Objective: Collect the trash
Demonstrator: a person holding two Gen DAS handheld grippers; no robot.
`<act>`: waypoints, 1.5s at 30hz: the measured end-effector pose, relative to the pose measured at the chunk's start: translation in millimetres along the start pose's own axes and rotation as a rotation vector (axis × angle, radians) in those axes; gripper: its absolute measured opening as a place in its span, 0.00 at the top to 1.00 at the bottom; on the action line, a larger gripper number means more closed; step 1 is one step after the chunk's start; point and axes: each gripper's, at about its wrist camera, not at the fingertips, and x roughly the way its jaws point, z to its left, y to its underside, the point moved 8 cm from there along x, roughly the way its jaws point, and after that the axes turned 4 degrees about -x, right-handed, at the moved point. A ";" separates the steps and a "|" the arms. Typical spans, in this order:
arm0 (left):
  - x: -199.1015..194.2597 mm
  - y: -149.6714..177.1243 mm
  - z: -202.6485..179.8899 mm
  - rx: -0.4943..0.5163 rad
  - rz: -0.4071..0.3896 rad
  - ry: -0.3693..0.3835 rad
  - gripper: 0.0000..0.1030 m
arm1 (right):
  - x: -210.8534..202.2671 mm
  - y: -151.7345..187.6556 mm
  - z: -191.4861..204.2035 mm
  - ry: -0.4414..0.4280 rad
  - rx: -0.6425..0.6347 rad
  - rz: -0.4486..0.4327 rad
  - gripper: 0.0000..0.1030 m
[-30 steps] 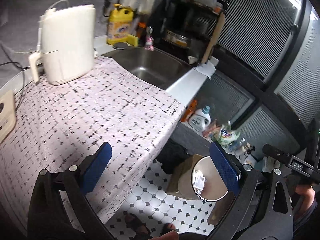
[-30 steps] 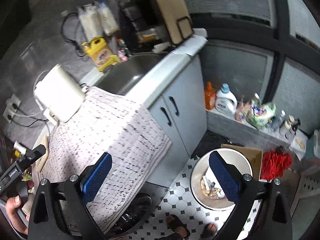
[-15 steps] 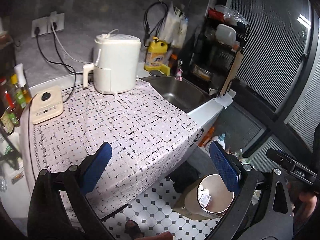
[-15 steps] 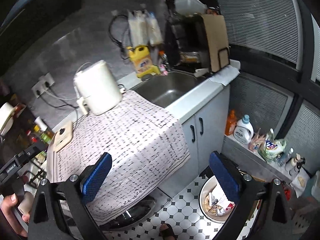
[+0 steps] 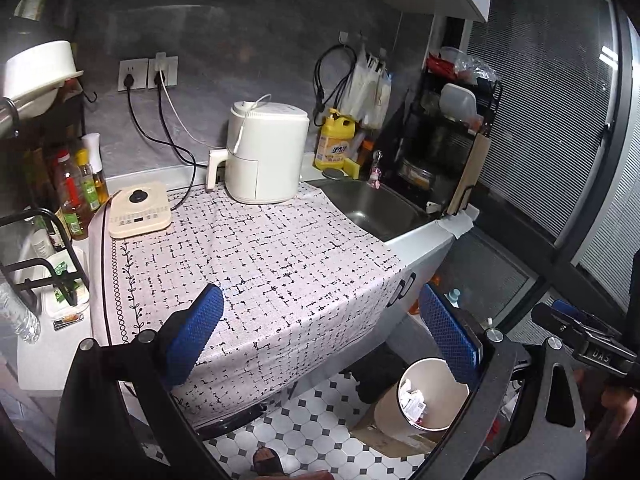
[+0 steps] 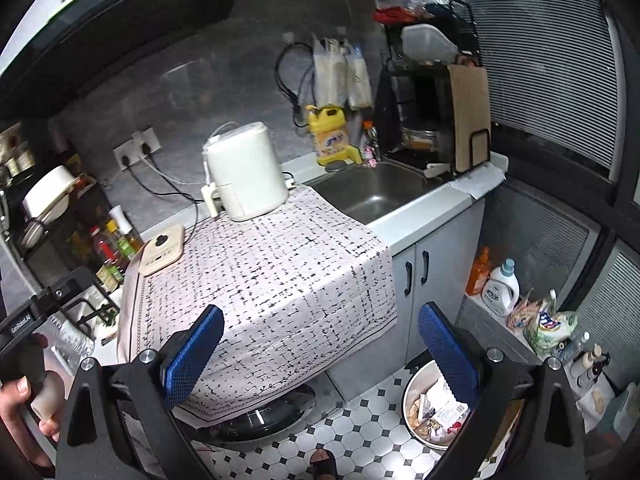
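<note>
1. Left gripper (image 5: 320, 332) is hanging in the air over the near edge of the counter (image 5: 424, 236), blue pads spread wide, nothing between them.
2. Right gripper (image 6: 320, 340) is the same deal: wide open, empty, held up above the near counter edge.
3. The trash bin (image 6: 412, 384) sits on the tiled floor (image 6: 360, 412) at the near right, in front of the cabinet doors (image 6: 432, 264). It's got crumpled paper and wrappers (image 6: 436, 408) inside. In the left wrist view the bin (image 5: 432, 424) shows just under the right pad, with a cardboard box (image 5: 384, 436) touching it.
4. The counter is covered by a black-and-white patterned cloth (image 5: 260, 260) that drapes over the front. I can't spot any loose trash on it.
5. On the cloth: a white air fryer (image 5: 266, 152) at the far side, and a cream induction cooker (image 5: 138, 208) to its left.
6. Steel sink (image 5: 376, 208) is right of the cloth, with a yellow dish soap bottle (image 5: 335, 140) behind it and a black dish rack (image 5: 448, 136) on the far right.
7. Sauce bottles (image 5: 78, 188) are lined up at the far left.
8. Each view catches the other gripper's handle with a hand (image 6: 20, 404) on it.
</note>
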 end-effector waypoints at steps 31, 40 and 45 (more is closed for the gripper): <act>-24.7 11.3 -4.5 -0.019 -0.033 -0.033 0.06 | -16.3 2.7 11.0 -0.080 -0.049 -0.016 0.07; -28.5 13.1 -0.1 -0.033 -0.036 -0.052 0.06 | -12.6 5.6 12.1 -0.076 -0.051 -0.012 0.07; -28.6 13.9 0.4 -0.030 -0.034 -0.051 0.06 | -11.3 8.9 12.1 -0.073 -0.048 -0.010 0.07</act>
